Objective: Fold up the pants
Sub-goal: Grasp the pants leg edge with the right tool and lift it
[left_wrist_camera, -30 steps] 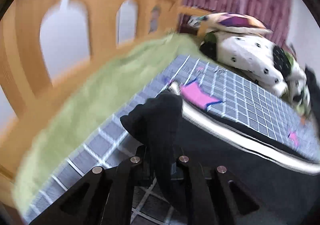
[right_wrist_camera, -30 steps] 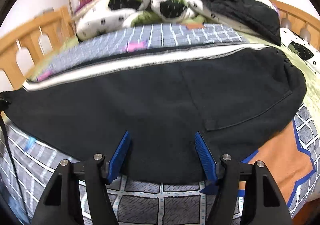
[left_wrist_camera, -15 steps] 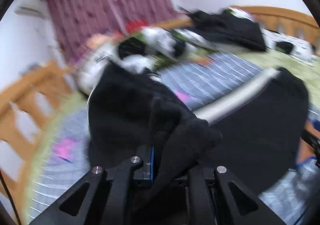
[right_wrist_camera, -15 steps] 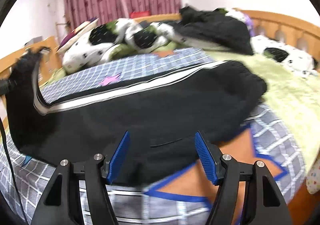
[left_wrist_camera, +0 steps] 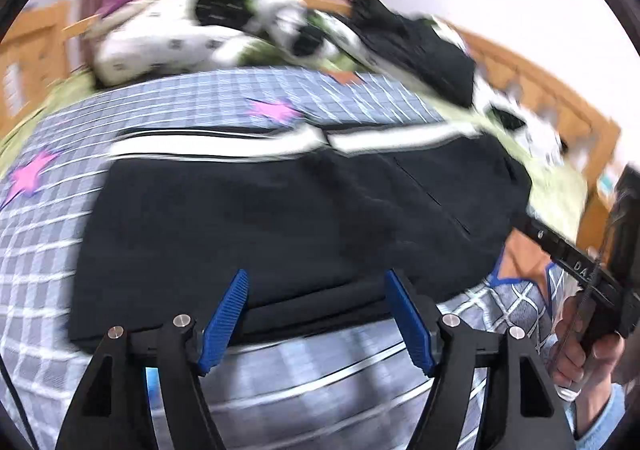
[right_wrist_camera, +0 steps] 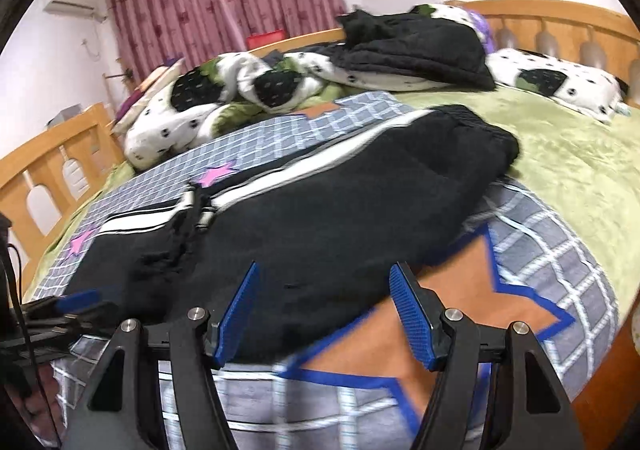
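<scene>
Black pants (left_wrist_camera: 288, 210) with a white side stripe (left_wrist_camera: 240, 148) lie folded over on the grey checked blanket (left_wrist_camera: 48, 250); the leg end lies on the upper part, in the right wrist view (right_wrist_camera: 328, 226). My left gripper (left_wrist_camera: 320, 320) is open and empty at the pants' near edge. My right gripper (right_wrist_camera: 328, 314) is open and empty over the near edge of the pants, by the orange star patch (right_wrist_camera: 452, 298). The left gripper also shows at the left edge of the right wrist view (right_wrist_camera: 76, 302).
The bed has a green cover (right_wrist_camera: 560, 154) and a wooden frame (right_wrist_camera: 52, 154). Spotted pillows (right_wrist_camera: 224, 94) and a heap of black clothes (right_wrist_camera: 412, 46) lie at the far side. The right tool and the hand holding it (left_wrist_camera: 592, 290) show at the right of the left wrist view.
My left gripper carried the pants leg over onto the upper part, let go and opened. The right gripper stayed open and shifted a little toward the waistband side.
</scene>
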